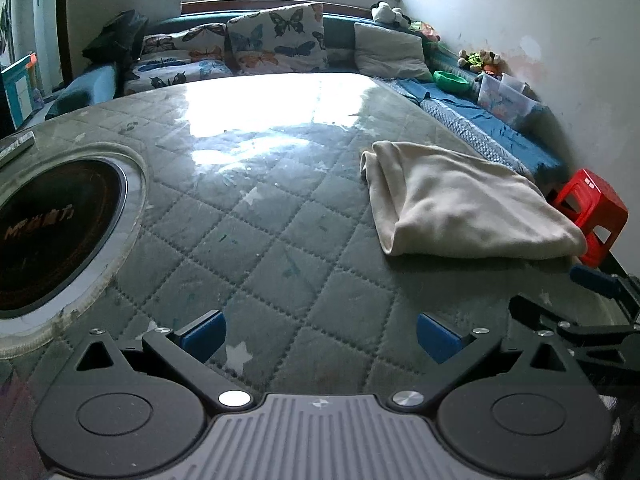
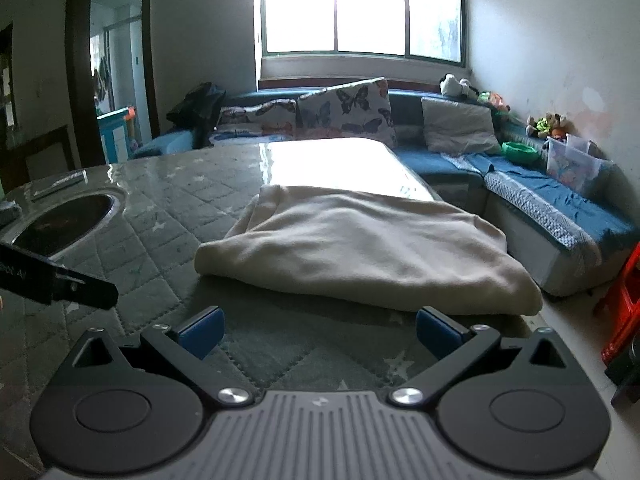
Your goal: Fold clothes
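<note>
A cream garment [image 1: 460,204] lies folded into a thick bundle on the quilted green table cover [image 1: 260,216], toward the right side. My left gripper [image 1: 320,336] hovers open over bare cover, well short and left of the bundle, nothing between its blue pads. In the right wrist view the same cream garment [image 2: 360,248] fills the middle, its near edge just beyond my right gripper [image 2: 318,334], which is open and empty. Part of the right gripper [image 1: 592,304] shows at the left view's right edge; a black piece of the left gripper [image 2: 60,280] shows at the left of the right view.
A round dark cooktop [image 1: 52,232] is set into the table at the left. A blue sofa [image 2: 540,192] with butterfly pillows [image 1: 280,40], toys and a green bowl [image 1: 452,80] runs behind and right. A red stool [image 1: 592,208] stands by the table's right edge.
</note>
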Motion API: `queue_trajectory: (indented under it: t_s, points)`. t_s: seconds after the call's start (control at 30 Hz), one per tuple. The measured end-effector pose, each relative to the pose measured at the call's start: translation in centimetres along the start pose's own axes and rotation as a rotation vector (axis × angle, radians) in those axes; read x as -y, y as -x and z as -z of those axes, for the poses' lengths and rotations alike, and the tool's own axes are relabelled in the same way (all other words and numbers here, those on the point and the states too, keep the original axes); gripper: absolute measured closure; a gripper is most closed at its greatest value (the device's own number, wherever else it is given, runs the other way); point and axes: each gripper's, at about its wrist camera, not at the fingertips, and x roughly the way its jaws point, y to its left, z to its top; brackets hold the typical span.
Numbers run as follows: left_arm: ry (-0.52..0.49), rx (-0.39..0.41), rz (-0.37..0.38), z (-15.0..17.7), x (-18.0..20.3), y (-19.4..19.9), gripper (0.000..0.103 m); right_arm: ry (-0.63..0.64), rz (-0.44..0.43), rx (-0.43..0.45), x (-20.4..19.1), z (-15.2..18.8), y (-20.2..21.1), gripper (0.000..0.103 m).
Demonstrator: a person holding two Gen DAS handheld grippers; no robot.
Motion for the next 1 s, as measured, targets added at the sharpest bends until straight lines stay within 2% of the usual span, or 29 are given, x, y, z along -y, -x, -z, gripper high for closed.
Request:
queue_trajectory:
  t_s: [0.43,1.0]
  points:
    - [-0.035,0.019,-0.026,1.2,0.9,1.3,0.0,-0.006,0.002,0.003,-0.7,0.6,0.4,0.0]
    - [-0.067,0.032,-0.01,1.9,2.3,2.0,0.0,-0.069,0.026,0.007,-0.6,1.5,1.4,0.0]
